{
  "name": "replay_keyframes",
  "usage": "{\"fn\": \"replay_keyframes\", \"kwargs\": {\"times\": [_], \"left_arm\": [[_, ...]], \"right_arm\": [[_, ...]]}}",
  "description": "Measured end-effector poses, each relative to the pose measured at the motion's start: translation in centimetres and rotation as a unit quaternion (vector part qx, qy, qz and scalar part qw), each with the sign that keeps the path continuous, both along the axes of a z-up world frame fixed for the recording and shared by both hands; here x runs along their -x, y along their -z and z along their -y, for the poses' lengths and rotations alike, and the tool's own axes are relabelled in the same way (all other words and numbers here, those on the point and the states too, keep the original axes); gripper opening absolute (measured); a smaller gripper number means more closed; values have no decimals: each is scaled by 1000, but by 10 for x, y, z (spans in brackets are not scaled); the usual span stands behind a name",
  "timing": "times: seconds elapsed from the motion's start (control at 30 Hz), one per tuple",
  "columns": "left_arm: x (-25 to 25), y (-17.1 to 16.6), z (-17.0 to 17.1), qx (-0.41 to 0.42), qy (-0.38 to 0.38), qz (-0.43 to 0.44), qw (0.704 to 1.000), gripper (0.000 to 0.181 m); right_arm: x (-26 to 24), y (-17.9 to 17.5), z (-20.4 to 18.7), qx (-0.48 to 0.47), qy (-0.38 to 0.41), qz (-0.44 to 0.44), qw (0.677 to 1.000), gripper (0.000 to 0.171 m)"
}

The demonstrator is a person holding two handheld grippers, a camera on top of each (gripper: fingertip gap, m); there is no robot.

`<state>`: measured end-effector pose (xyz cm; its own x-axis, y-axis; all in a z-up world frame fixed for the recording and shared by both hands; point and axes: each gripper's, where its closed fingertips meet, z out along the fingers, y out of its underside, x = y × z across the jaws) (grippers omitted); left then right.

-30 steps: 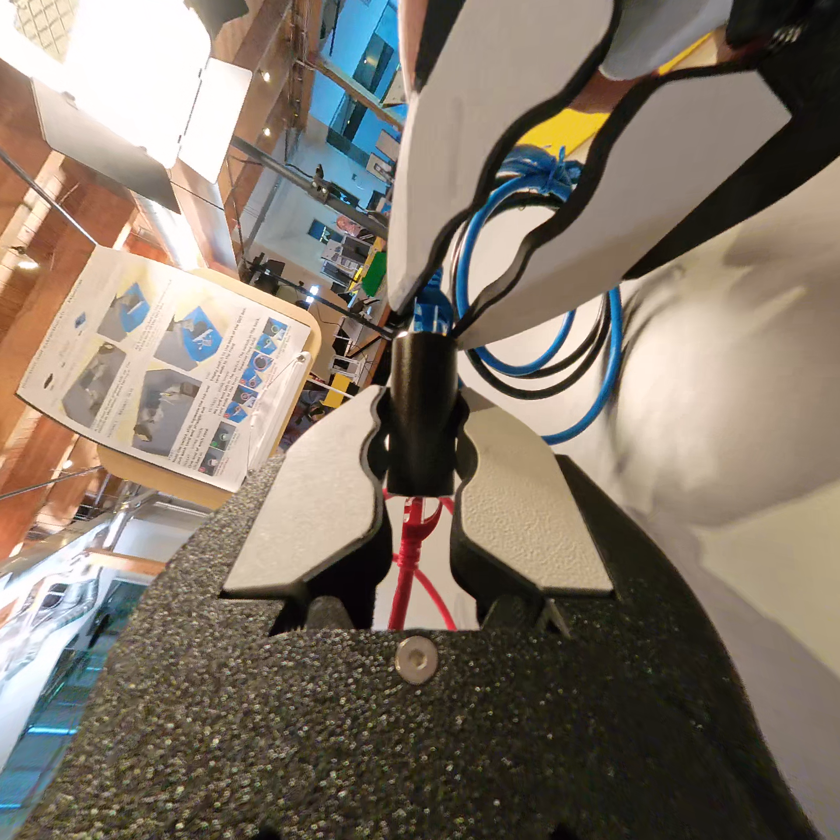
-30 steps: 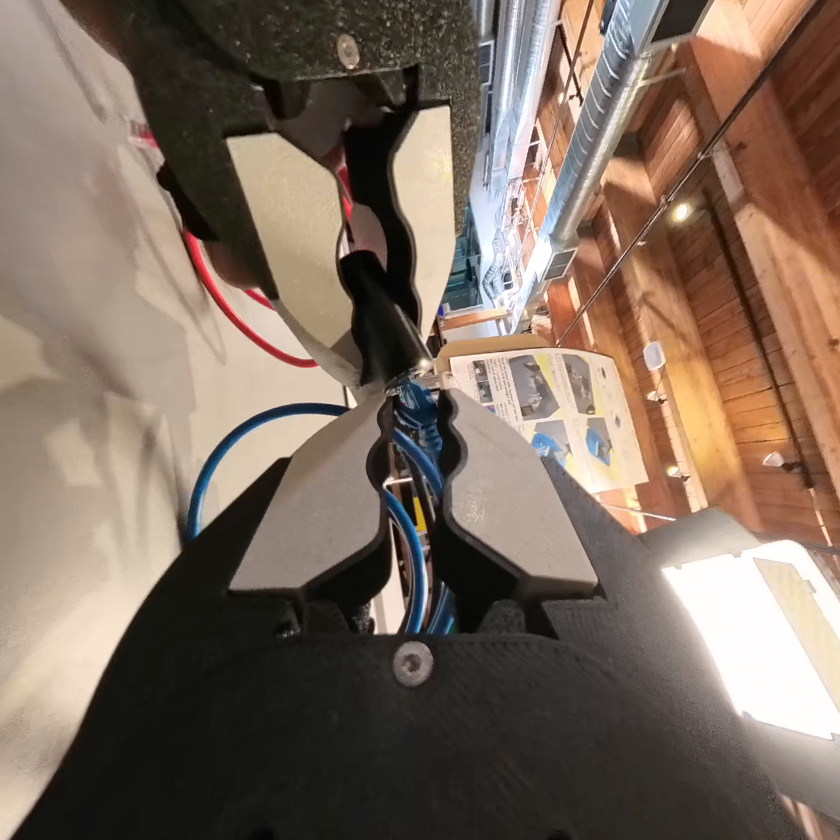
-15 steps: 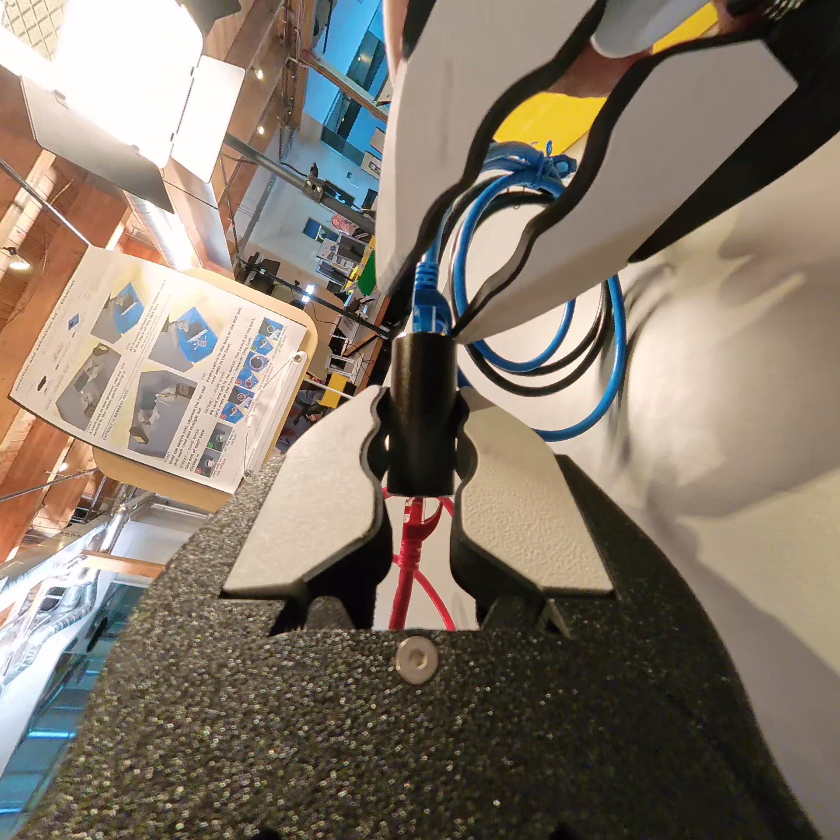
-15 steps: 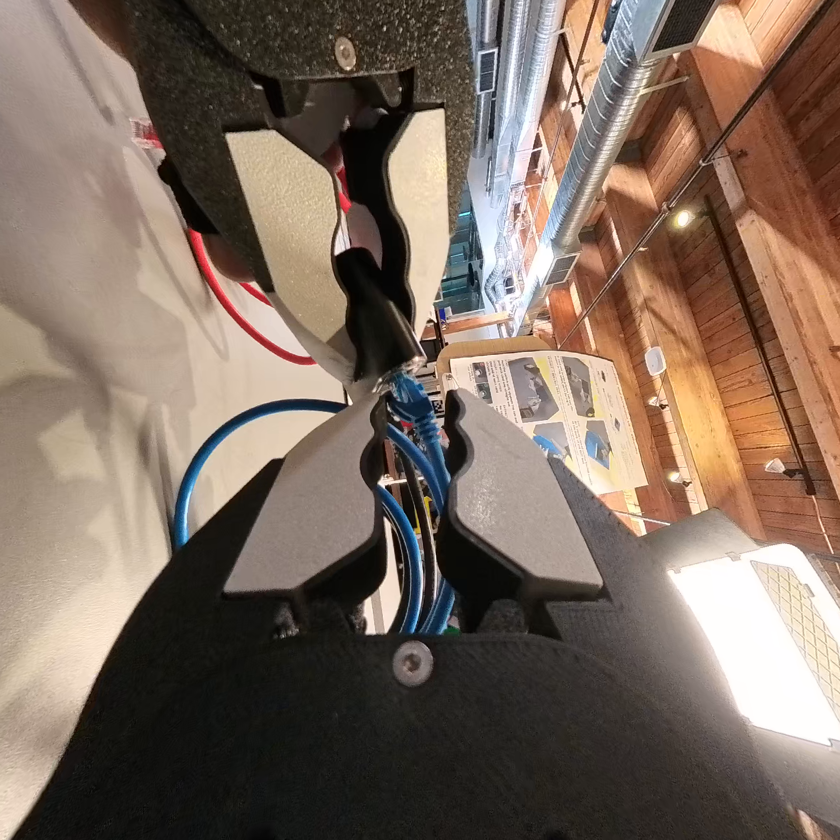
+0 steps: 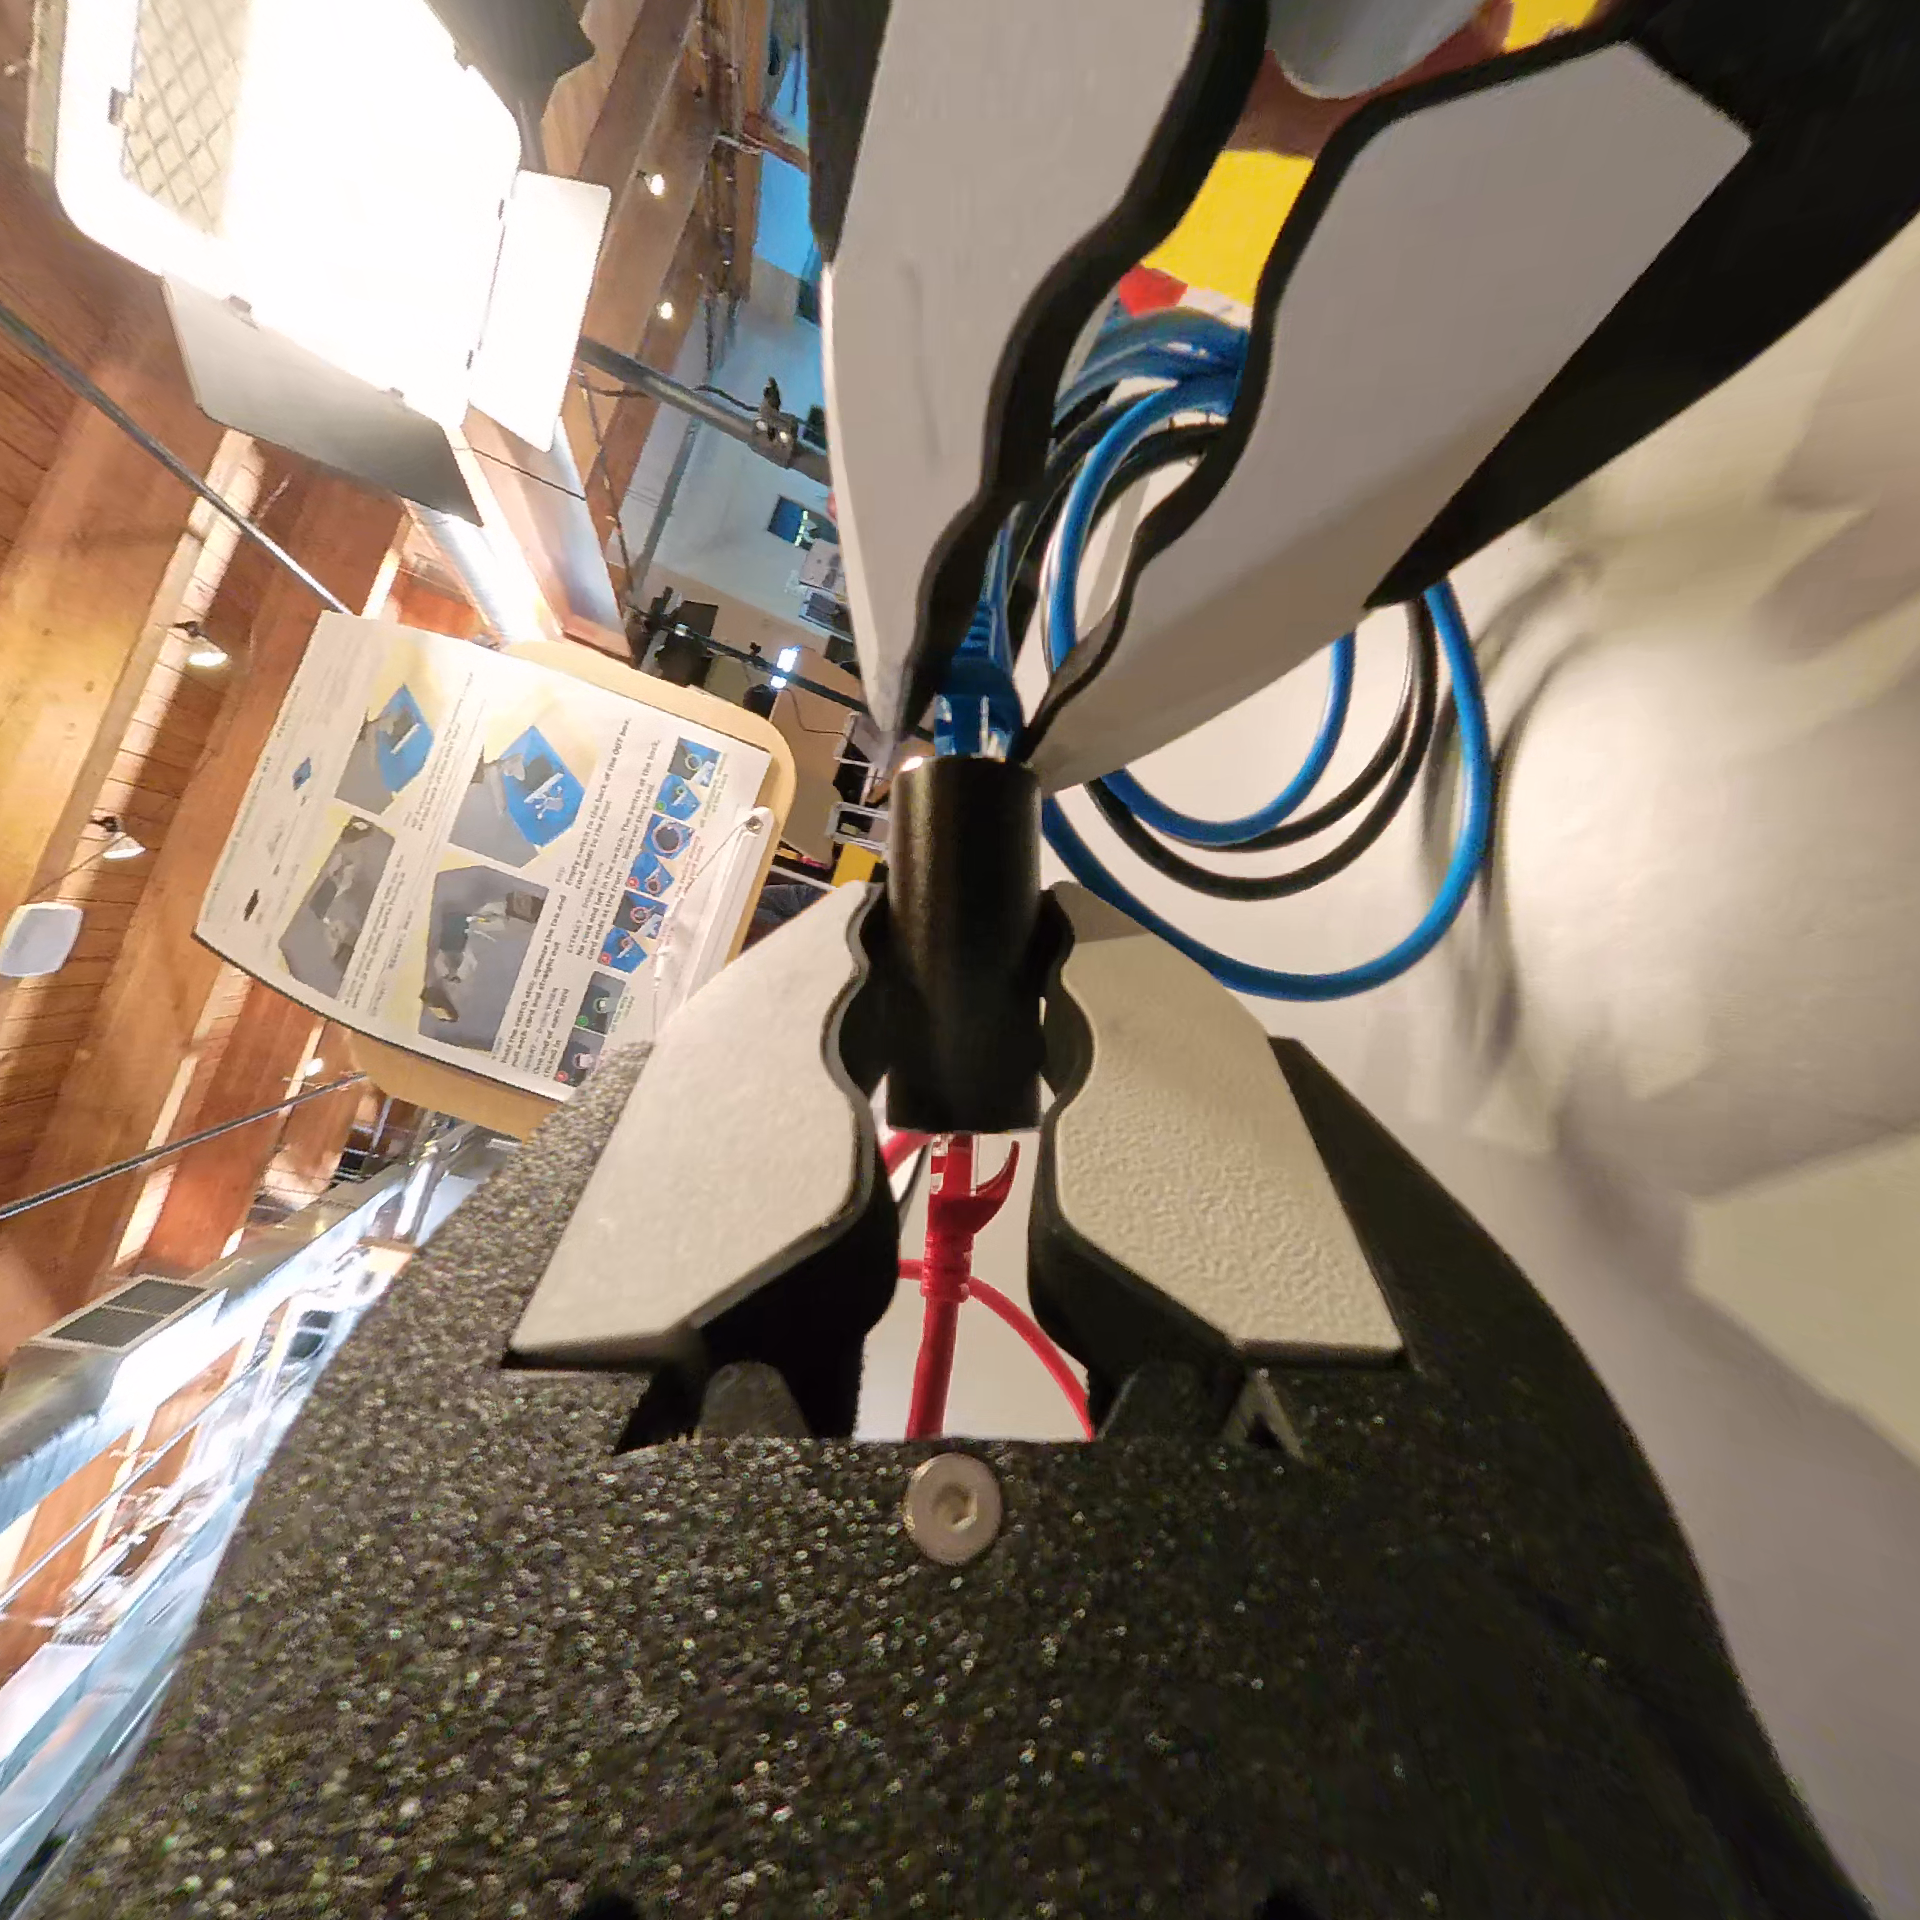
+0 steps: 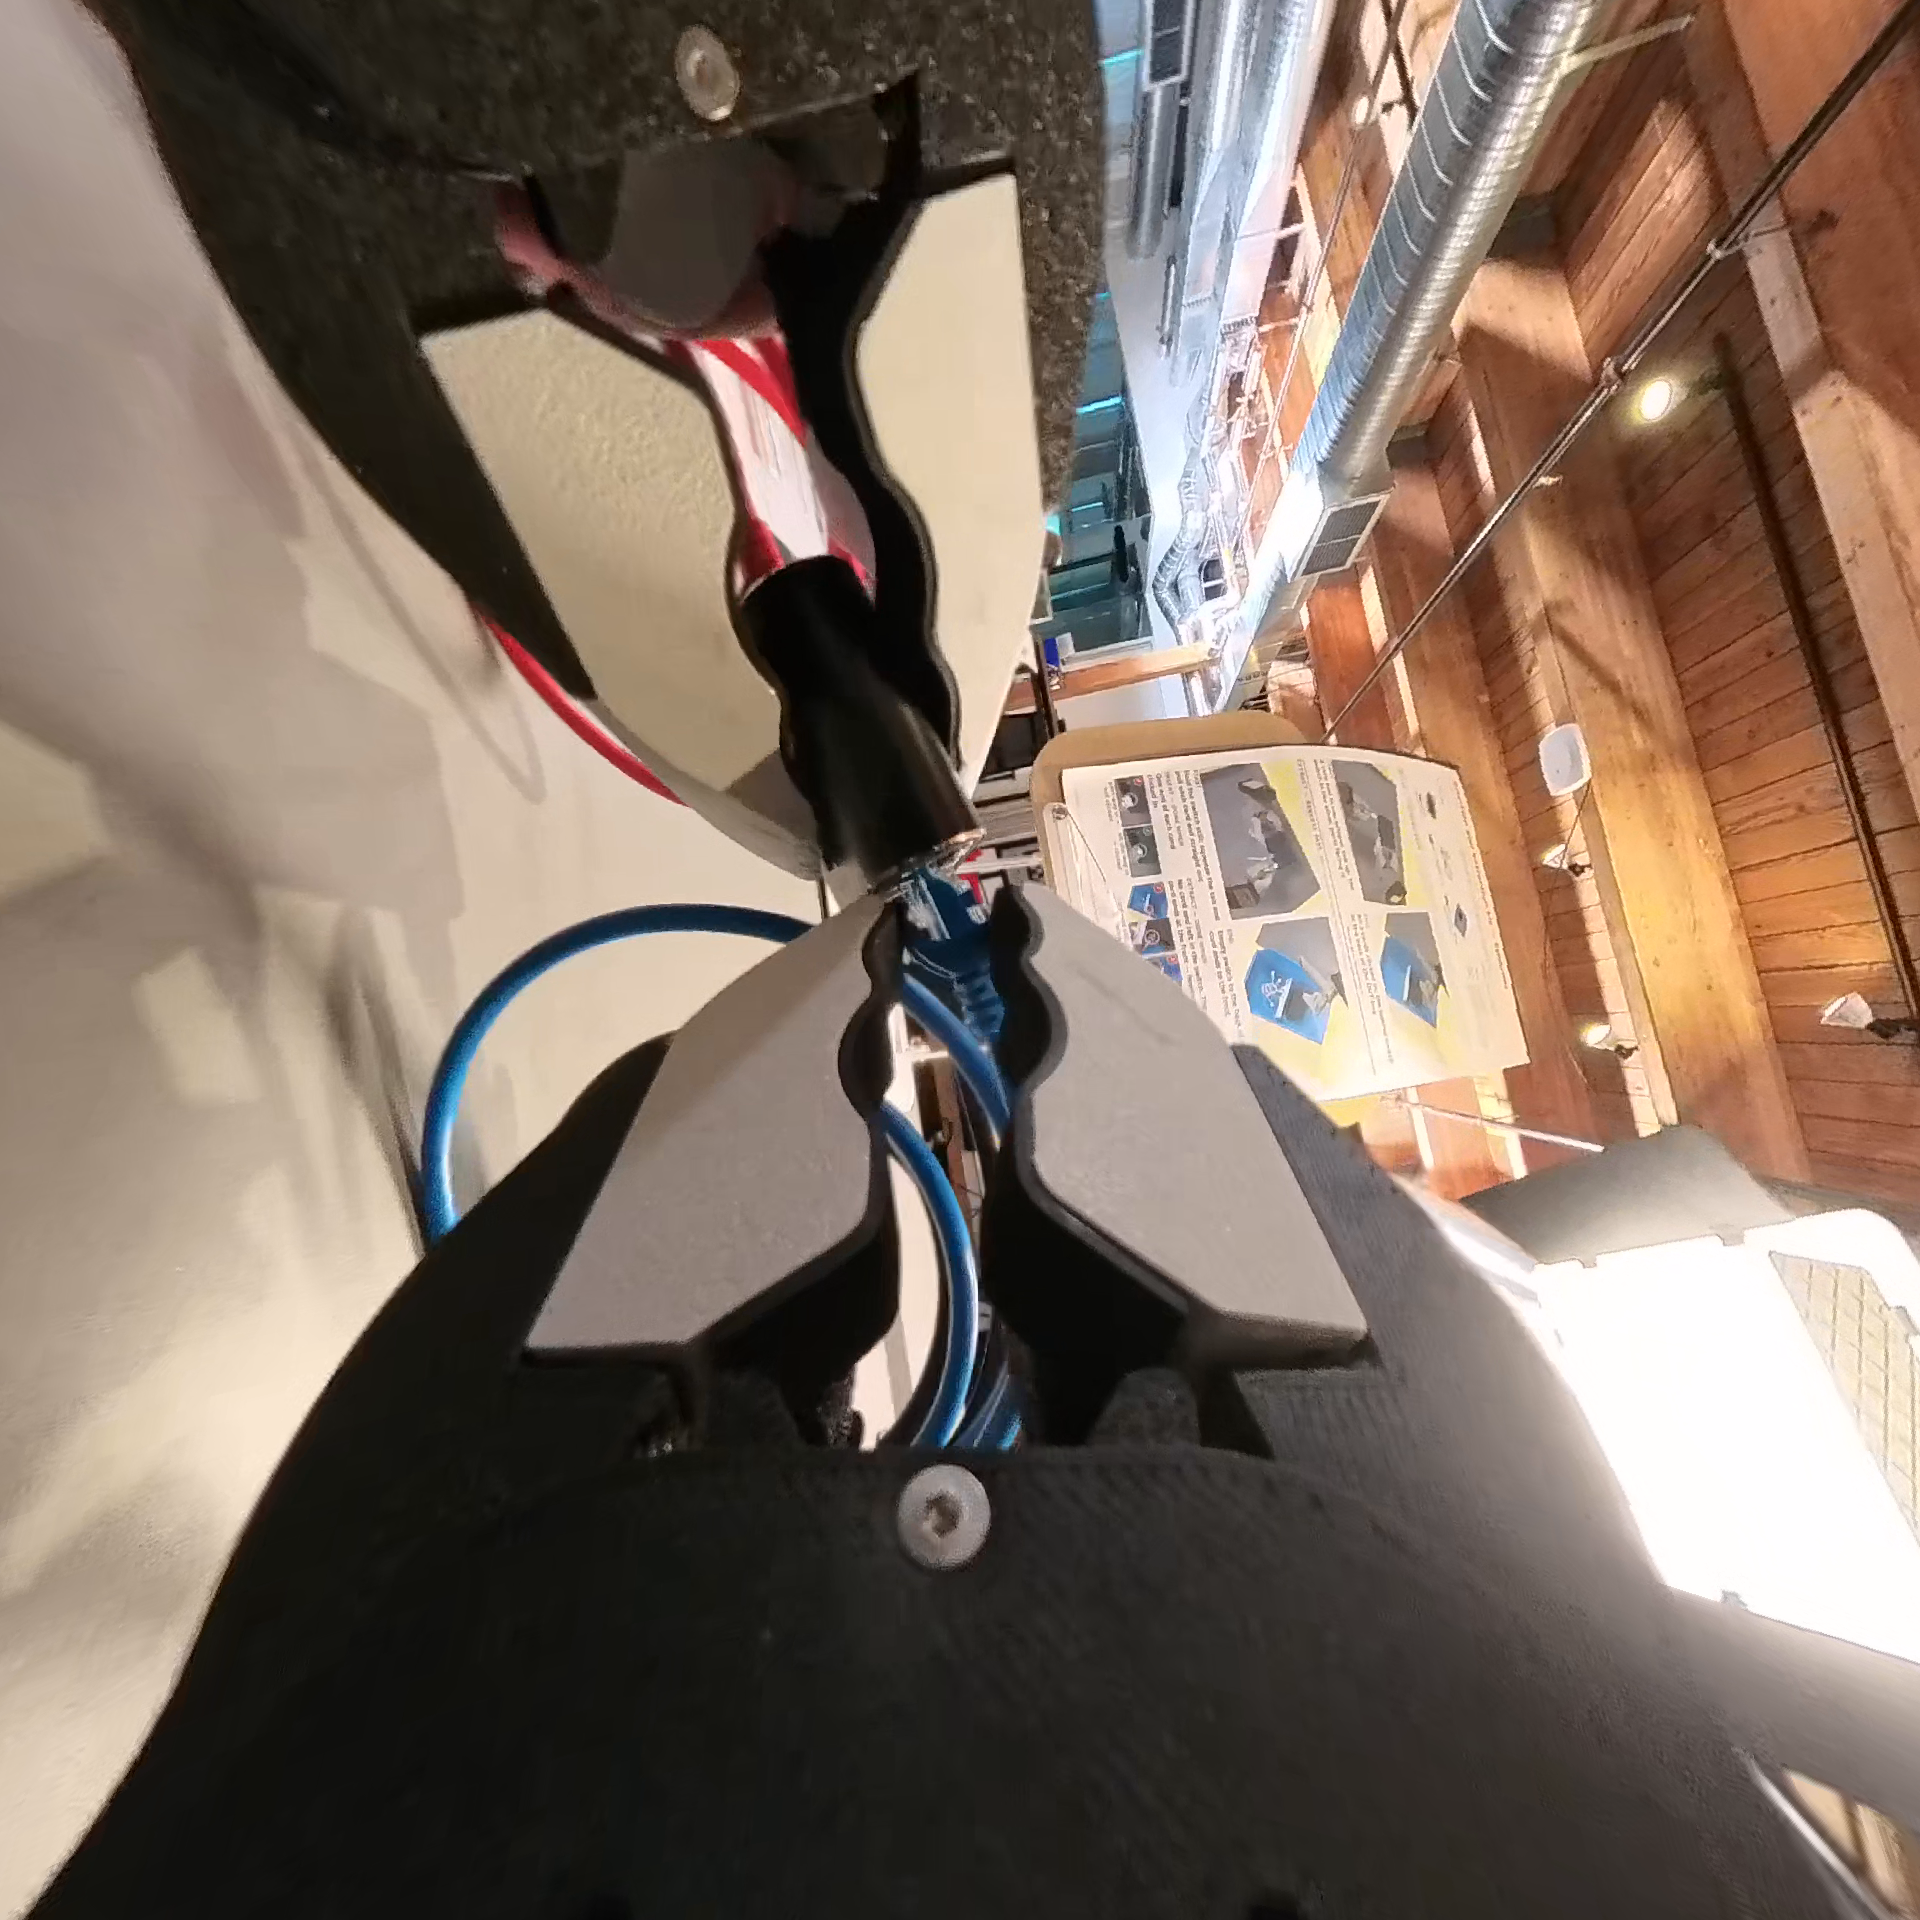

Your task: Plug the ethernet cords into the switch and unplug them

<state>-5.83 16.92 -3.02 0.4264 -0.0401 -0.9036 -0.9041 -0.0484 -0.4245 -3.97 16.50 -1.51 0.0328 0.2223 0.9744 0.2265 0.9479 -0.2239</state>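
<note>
My left gripper (image 5: 961, 914) is shut on the switch (image 5: 966, 966), a short black cylinder held in the air. A red ethernet cord (image 5: 951, 1257) is plugged into its near end. My right gripper (image 6: 940, 920) is shut on the plug of a blue ethernet cord (image 6: 951, 951), right at the cylinder's (image 6: 847, 717) far mouth. The plug's clear tip shows at that mouth; how deep it sits I cannot tell. The two grippers face each other, tips almost touching. In the left wrist view the right gripper (image 5: 977, 732) comes in from above with the blue plug (image 5: 977, 696).
The white table (image 5: 1662, 831) lies behind the grippers, with blue cord loops (image 5: 1309, 977) and a black cable (image 5: 1247, 888) on it. A printed poster on a wooden board (image 5: 499, 862) and a bright light panel (image 5: 270, 156) stand beyond. The red cord trails on the table (image 6: 582, 717). My two grippers' fingertips are within a few centimetres of each other.
Both grippers stay shut. A little more of the blue plug shows between the right gripper's tips and the black cylinder than one second ago. Both views have tilted slightly.
</note>
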Motion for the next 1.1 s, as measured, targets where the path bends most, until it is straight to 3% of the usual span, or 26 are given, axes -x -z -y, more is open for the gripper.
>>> {"fn": "replay_keyframes", "kwargs": {"times": [0.03,0.37,0.67,0.93,1.1], "left_arm": [[0,-2,0,-6,-4,0,1000,26],[6,-11,-3,-45,-44,-19,998,26],[2,-11,-2,-52,-27,10,998,30],[1,-17,-3,-64,-26,32,997,30],[-5,-16,-1,-42,25,111,993,26]], "right_arm": [[0,-2,-1,10,3,-4,1000,16],[4,-8,-7,85,35,-32,995,17],[-2,-12,-3,-94,82,-50,991,16],[-2,-17,-5,68,67,-75,993,18],[-6,-20,0,22,59,-82,995,16]]}}
